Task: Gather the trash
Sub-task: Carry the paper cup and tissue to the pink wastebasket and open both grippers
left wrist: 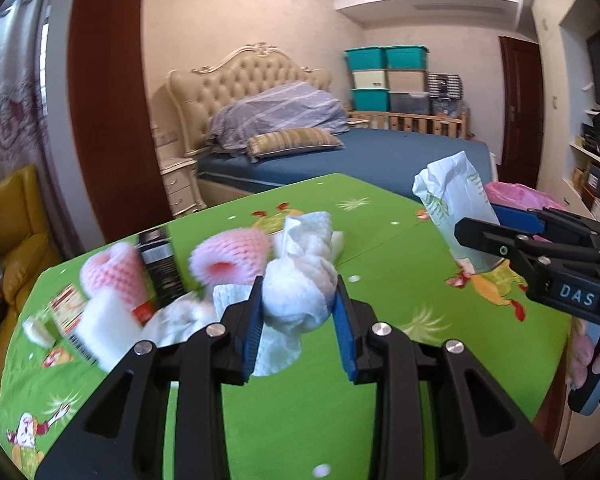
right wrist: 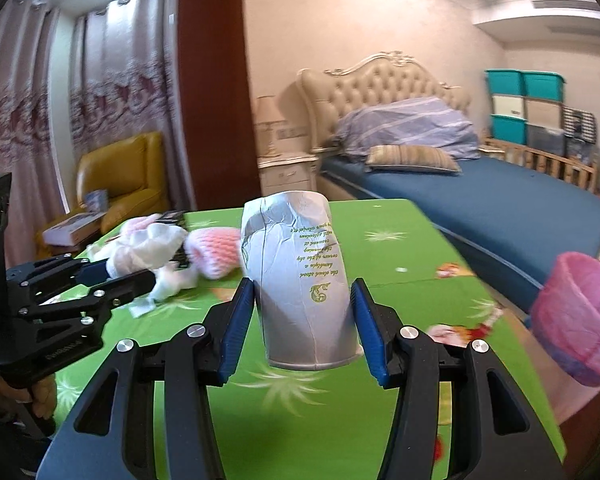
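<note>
Transport step judged in hand: crumpled tissue wad (left wrist: 298, 292) is clamped in left gripper (left wrist: 299, 312), crushed paper cup (right wrist: 300, 280) in right gripper (right wrist: 303, 320), both above green table (right wrist: 400, 240); release into the pink-lined bin (right wrist: 580, 312) beside the table comes next.

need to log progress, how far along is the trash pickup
Nothing visibly binned yet. In hand: left tongs grip a wadded tissue; right tongs grip a crumpled paper cup, near the pink-lined bin. Left on the green table: pink foam nets, a dark box, other scraps.
</note>
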`<state>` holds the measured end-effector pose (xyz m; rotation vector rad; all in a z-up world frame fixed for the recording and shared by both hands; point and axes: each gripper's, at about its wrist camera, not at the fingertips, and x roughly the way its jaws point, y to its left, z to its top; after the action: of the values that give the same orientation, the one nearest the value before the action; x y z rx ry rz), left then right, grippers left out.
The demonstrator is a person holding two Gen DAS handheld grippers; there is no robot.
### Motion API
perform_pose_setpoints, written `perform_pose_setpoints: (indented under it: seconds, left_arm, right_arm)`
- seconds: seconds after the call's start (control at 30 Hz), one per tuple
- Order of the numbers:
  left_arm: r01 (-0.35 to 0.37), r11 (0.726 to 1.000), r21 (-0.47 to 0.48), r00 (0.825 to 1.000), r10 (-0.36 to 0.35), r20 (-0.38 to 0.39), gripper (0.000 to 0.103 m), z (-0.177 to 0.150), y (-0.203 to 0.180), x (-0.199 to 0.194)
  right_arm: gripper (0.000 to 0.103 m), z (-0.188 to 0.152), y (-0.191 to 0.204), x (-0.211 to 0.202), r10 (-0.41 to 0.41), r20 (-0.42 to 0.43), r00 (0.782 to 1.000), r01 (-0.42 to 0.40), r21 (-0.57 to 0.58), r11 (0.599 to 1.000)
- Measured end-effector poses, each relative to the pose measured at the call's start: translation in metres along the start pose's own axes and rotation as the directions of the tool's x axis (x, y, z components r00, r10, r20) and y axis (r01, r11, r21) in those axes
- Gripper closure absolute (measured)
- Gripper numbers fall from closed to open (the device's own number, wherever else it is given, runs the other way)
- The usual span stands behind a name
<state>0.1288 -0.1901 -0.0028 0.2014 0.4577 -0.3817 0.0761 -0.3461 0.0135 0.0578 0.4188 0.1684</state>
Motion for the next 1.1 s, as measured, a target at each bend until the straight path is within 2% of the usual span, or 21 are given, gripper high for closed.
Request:
perform_pose_setpoints:
  seconds: [0.13, 0.23, 0.37, 0.5, 0.6, 0.77, 1.0, 1.1]
  left_arm:
    - [0.085, 0.996, 0.041, 0.996, -0.085, -0.011, 0.071, 0.011, -0.026, 0.012]
    - [0.172, 0.982, 0.073, 0.985, -0.171, -0.030, 0.071, 0.023, -0.053, 0.026]
    - [0.246, 0.964, 0.103, 0.969, -0.243, -0.037, 0.071, 0.039, -0.086, 0.042]
    - [0.350, 0.930, 0.110, 0.936, -0.346, -0.060, 0.071, 0.055, -0.125, 0.060]
    - [0.400, 0.908, 0.125, 0.916, -0.394, -0.072, 0.071, 0.067, -0.155, 0.073]
    - [0.501, 0.856, 0.129, 0.865, -0.490, -0.107, 0.071, 0.091, -0.208, 0.098]
    - [0.564, 0.819, 0.105, 0.825, -0.551, -0.128, 0.071, 0.127, -0.274, 0.141]
    - [0.573, 0.814, 0.100, 0.819, -0.561, -0.126, 0.071, 0.141, -0.300, 0.156]
  right_arm:
    - [0.054, -0.004, -0.034, -0.012, -0.070, 0.000, 0.998, 0.070, 0.040, 0.997]
    - [0.054, -0.008, -0.056, -0.023, -0.120, 0.005, 0.993, 0.119, 0.066, 0.991]
    - [0.054, -0.012, -0.092, -0.046, -0.207, 0.023, 0.978, 0.203, 0.097, 0.974]
    - [0.054, -0.018, -0.135, -0.070, -0.304, 0.030, 0.952, 0.297, 0.145, 0.944]
    - [0.054, -0.021, -0.168, -0.081, -0.368, 0.014, 0.930, 0.359, 0.182, 0.915]
    - [0.054, -0.028, -0.223, -0.096, -0.453, -0.013, 0.891, 0.442, 0.241, 0.864]
    - [0.054, -0.031, -0.285, -0.104, -0.516, -0.022, 0.856, 0.501, 0.281, 0.818]
    - [0.054, -0.032, -0.305, -0.098, -0.530, -0.039, 0.847, 0.517, 0.292, 0.805]
